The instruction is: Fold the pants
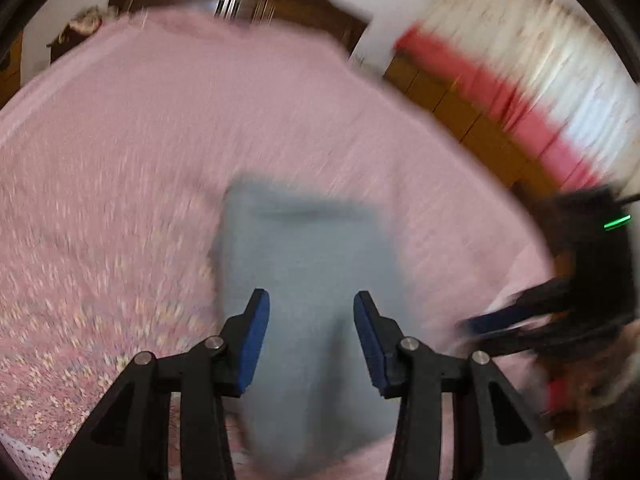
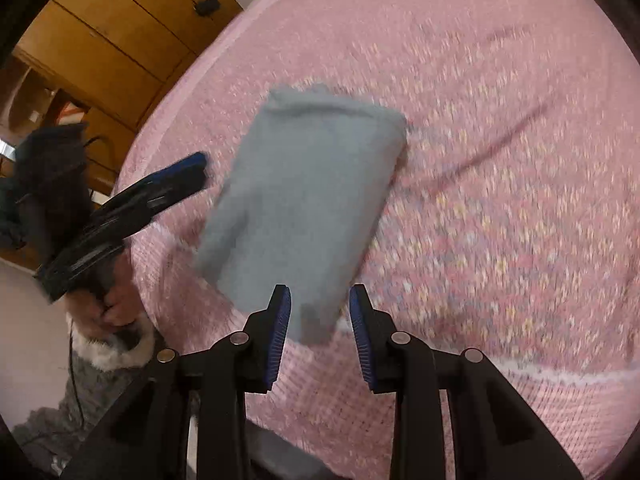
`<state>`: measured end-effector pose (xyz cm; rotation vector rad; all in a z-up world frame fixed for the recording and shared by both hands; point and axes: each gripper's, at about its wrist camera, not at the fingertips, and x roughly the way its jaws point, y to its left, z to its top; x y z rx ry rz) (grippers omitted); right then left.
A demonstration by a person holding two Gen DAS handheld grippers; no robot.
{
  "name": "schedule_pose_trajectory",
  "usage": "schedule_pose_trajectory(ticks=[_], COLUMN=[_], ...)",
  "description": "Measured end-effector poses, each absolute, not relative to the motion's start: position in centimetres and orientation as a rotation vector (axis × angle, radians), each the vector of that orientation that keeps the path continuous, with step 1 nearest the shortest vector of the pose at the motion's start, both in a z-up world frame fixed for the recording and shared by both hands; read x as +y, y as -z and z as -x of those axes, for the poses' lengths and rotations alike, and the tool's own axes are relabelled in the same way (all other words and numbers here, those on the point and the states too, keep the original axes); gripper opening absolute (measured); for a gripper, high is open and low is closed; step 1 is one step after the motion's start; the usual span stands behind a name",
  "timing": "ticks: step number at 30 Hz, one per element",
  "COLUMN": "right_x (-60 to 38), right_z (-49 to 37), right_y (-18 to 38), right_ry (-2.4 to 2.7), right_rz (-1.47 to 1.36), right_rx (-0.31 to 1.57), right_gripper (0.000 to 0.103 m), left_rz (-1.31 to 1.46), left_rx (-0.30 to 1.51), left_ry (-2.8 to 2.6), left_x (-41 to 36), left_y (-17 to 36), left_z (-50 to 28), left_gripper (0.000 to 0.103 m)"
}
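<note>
The grey pants are lying folded into a compact rectangle on the pink bedspread, near its near edge, with a wooden wardrobe standing beyond the bed. The left gripper is hovering over the near end of the bundle with its jaws spread wide and nothing between them. The right gripper is likewise hanging partly open and empty over the near corner of the pants; both views are blurring.
</note>
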<state>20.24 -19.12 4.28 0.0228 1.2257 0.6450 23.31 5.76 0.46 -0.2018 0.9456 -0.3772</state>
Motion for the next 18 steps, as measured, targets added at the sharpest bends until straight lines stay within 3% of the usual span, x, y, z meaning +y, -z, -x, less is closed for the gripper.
schedule_pose_trajectory(ticks=[2,12,18], right_x=[-20.2,-23.9,-22.9], right_z=[-19.5,-17.6,-17.2], right_y=[-4.5,-4.4,-4.4], right_ry=[-0.618,-0.583,-0.593], right_rz=[0.014,-0.041,0.025], right_rx=[1.216,1.244,1.242], right_gripper=[0.033,0.033,0.033], left_rz=[0.122,0.224,0.221], left_rx=[0.957,0.843,0.890], left_ry=[0.356,0.446,0.379], left_x=[5.6,6.4,5.4], left_y=[1.7,-3.0,0.5], left_z=[-23.5,-24.3,-28.2], left_gripper=[0.041,0.041,0.041])
